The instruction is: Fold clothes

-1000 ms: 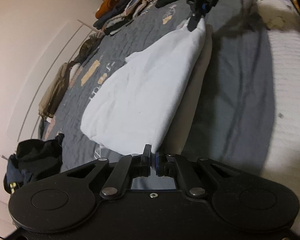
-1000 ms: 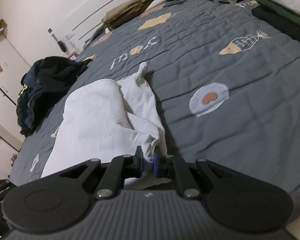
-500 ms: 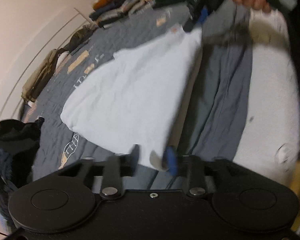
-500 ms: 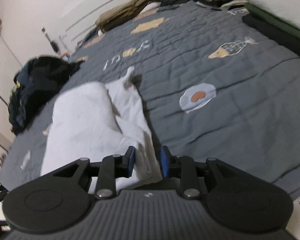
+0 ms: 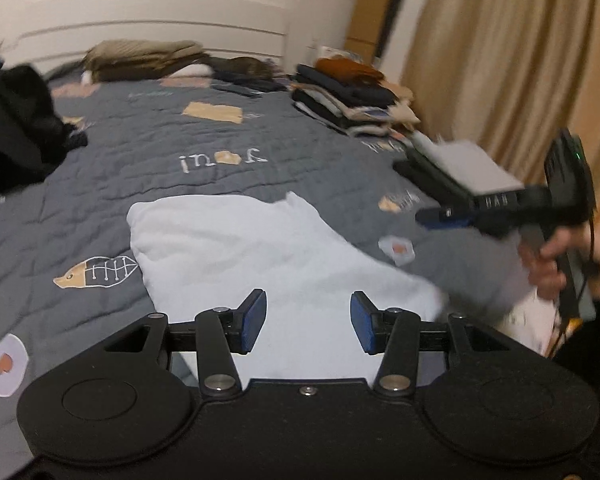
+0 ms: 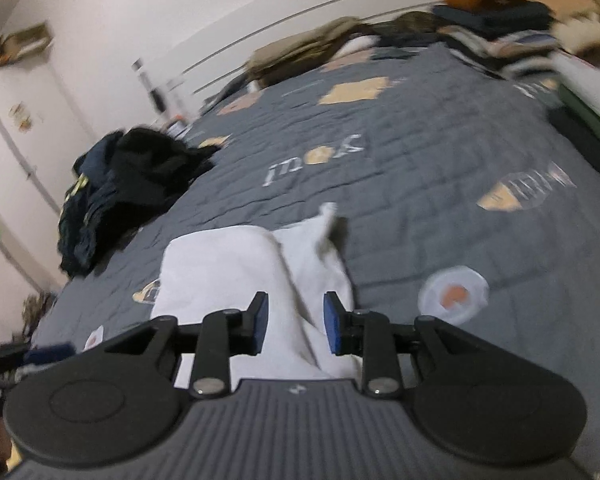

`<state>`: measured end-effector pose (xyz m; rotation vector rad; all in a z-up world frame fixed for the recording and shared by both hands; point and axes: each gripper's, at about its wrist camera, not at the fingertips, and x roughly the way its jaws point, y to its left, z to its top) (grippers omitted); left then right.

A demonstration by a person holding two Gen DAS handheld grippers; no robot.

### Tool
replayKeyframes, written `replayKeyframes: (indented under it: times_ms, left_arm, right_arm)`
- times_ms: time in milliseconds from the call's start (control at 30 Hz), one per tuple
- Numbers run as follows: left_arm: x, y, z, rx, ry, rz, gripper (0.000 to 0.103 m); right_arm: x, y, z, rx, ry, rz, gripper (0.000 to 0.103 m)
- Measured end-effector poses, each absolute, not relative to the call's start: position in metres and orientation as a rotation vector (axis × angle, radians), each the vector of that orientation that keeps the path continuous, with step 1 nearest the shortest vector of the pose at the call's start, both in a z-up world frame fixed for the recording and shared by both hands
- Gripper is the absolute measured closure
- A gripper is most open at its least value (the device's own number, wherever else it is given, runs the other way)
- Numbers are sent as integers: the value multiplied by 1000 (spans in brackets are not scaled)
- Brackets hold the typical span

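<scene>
Since a second ago: both grippers let go of the white garment (image 5: 260,248), it's lying on the grey quilt (image 5: 160,184) now.
Left gripper (image 5: 304,322): fingers wide apart, holding nothing, cloth straight ahead at 12 o'clock.
Right gripper (image 6: 294,322): fingers apart too, hovering over the rumpled edge.
Long axis: from my left view it runs 10 to 4 o'clock.
Nearer: I'd say left, it's over the near hem.
Folded stack (image 5: 352,96): way off at 1 o'clock.

White walls (image 5: 140,0), beige curtains (image 5: 500,60), perhaps a wardrobe (image 6: 4,128).
</scene>
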<state>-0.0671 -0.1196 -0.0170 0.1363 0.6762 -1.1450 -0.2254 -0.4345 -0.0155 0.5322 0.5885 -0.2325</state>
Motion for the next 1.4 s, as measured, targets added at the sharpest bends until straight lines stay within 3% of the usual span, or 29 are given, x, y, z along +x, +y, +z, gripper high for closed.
replayKeyframes:
  times_ms: [67,600,967,1400]
  left_arm:
    - [-61,-125,-18,108,691,-1123,50]
    - [-19,-149,-32,-19,760,-1051,50]
    - [-15,-161,-28,-63,748,-1091,50]
    - [-10,-168,-36,-78,758,-1100,50]
  right_arm:
    - [-209,-433,-11,502,608,-191,74]
    - [-133,-457,-45,480,723,-28,74]
    - [-116,-464,-57,490,729,6,63]
    - [-95,-468,-77,527,743,19,61]
